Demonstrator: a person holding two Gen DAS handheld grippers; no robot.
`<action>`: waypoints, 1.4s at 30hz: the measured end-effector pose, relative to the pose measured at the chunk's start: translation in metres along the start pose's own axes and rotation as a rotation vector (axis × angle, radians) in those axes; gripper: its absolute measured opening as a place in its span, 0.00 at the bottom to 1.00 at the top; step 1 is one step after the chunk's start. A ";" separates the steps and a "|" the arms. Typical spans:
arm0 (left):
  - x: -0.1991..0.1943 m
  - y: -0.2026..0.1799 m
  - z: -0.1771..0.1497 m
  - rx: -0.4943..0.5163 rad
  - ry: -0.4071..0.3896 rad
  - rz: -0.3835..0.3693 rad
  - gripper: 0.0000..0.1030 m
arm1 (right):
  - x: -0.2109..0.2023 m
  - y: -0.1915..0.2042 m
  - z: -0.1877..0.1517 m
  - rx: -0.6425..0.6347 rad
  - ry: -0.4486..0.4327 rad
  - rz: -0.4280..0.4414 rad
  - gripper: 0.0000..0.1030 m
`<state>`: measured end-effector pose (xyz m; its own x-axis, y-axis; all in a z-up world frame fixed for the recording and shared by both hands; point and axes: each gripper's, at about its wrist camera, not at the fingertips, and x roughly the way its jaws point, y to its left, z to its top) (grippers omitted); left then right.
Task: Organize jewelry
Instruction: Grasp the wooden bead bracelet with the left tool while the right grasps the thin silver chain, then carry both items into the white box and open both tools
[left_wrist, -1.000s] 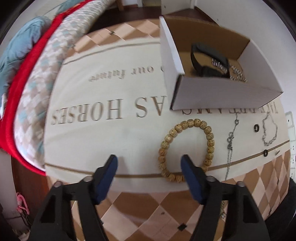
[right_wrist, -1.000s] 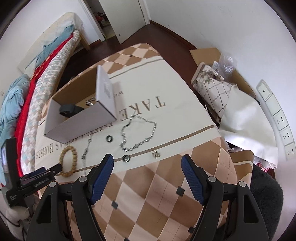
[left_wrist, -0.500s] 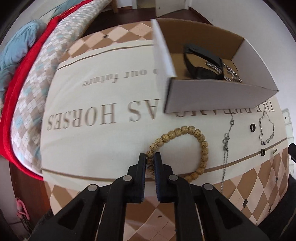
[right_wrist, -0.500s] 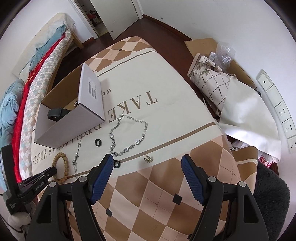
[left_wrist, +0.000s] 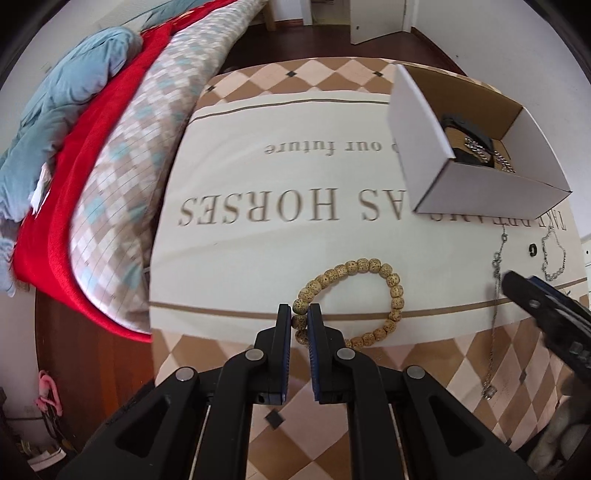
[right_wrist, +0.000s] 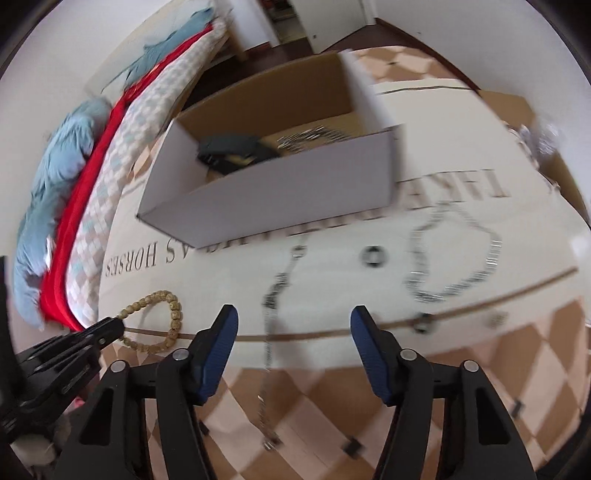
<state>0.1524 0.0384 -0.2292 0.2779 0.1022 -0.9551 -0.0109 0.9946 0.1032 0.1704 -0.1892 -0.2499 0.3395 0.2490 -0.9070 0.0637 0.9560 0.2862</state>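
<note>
A wooden bead bracelet (left_wrist: 384, 273) lies on the cream tablecloth (left_wrist: 258, 251). My left gripper (left_wrist: 299, 321) is shut on the bracelet's near-left beads; it also shows in the right wrist view (right_wrist: 110, 328) at the bracelet (right_wrist: 173, 314). My right gripper (right_wrist: 293, 328) is open, low over a thin silver chain (right_wrist: 267, 354) that lies between its fingers. A looped silver chain (right_wrist: 454, 254) and two dark rings (right_wrist: 373, 254) (right_wrist: 423, 321) lie to the right. An open cardboard box (right_wrist: 280, 192) holds a black band (right_wrist: 229, 147) and chains.
A bed with red, checked and blue bedding (left_wrist: 110, 147) runs along the table's left side. The table edge is close below both grippers. A small metal piece (right_wrist: 495, 319) lies at the right. Bags sit on the floor at the far right (right_wrist: 539, 144).
My left gripper closed on the bead bracelet and has swung left. My right gripper dropped down and moved left toward the thin chain, staying open.
</note>
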 end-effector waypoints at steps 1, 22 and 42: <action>0.001 0.004 0.000 -0.002 -0.001 0.002 0.06 | 0.008 0.006 0.000 -0.016 0.003 -0.010 0.61; -0.059 -0.023 0.022 0.042 -0.111 -0.080 0.06 | -0.075 -0.039 -0.003 0.100 -0.152 0.145 0.04; -0.161 -0.053 0.101 0.111 -0.293 -0.180 0.06 | -0.168 -0.012 0.105 -0.027 -0.291 0.241 0.04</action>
<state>0.2048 -0.0331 -0.0528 0.5299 -0.1000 -0.8422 0.1628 0.9866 -0.0147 0.2108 -0.2582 -0.0686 0.5942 0.4168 -0.6879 -0.0741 0.8800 0.4692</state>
